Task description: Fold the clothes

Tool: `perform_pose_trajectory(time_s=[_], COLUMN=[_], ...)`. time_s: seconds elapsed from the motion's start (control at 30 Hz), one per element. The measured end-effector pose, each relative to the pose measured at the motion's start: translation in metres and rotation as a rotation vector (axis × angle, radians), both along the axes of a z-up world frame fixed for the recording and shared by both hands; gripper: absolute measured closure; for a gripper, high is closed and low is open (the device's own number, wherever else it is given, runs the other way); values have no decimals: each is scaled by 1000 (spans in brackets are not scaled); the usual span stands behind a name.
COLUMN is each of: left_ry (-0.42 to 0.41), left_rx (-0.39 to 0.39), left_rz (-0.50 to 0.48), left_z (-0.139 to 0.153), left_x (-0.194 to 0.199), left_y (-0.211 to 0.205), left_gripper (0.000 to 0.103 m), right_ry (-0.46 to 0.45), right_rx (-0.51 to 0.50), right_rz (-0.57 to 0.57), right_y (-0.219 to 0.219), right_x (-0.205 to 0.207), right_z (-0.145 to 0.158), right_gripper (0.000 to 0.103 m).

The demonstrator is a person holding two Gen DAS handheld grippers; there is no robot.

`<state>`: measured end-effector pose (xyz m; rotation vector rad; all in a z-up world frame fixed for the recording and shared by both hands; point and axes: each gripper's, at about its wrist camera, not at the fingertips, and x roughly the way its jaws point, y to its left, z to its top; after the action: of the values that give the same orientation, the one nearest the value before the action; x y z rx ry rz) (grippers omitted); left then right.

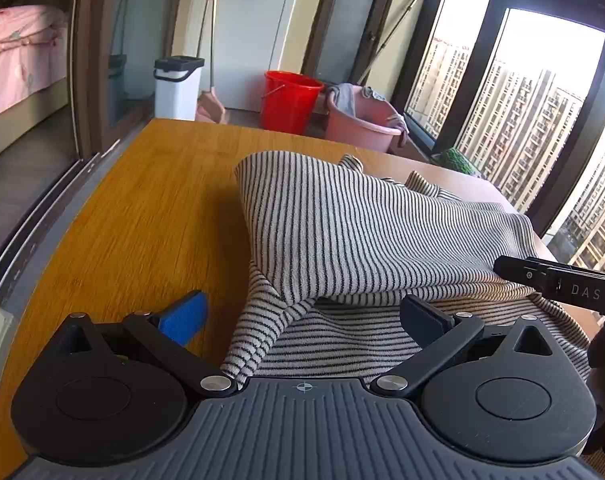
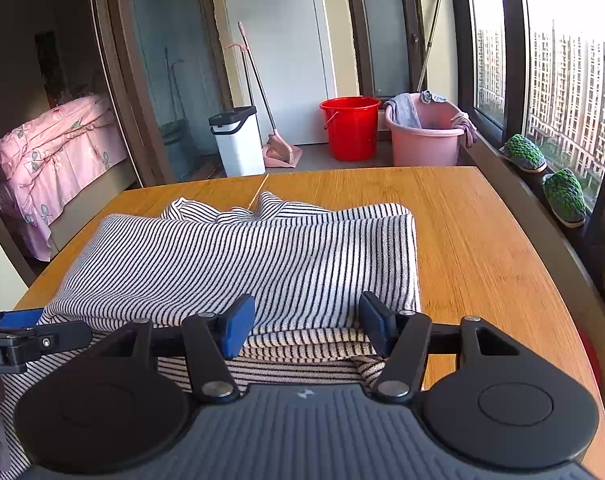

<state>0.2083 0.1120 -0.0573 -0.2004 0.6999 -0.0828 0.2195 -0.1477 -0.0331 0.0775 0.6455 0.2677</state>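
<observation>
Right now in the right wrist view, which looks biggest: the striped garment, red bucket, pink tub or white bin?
1. Striped garment, though nearest the camera.
2. Pink tub.
3. Red bucket and white bin: too alike to rank.

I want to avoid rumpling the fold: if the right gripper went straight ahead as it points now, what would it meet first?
The right gripper is open, and the near edge of the striped garment lies directly between its fingers. It would likely push into those stacked folded layers at once, well before any bare wooden table.

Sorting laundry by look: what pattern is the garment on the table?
Thin dark stripes on off-white; the striped garment shows best in the right wrist view.
</observation>
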Motion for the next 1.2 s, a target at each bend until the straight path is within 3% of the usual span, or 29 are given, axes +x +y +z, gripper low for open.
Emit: perform_pose_trajectory(time_s=[0.17,0.4,0.67,1.2], left_ry=[13,-31,-80,-87], left_rx=[42,-5,-57,-5], left_rz=[14,-60,-143,-148], left_z=[2,8,15,0], left_x=[-8,-8,-8,-18], left_y=[-4,-15,-27,-32], left_gripper=[0,0,0,0], right_ry=[-1,-3,-5,-7], right_rx=[8,25,40,20], right_rz=[16,39,51,72], right_y=[2,2,0,6], right_x=[-14,-15,-16,-17], right_z=[1,1,1,1], right_gripper=[37,28,25,17])
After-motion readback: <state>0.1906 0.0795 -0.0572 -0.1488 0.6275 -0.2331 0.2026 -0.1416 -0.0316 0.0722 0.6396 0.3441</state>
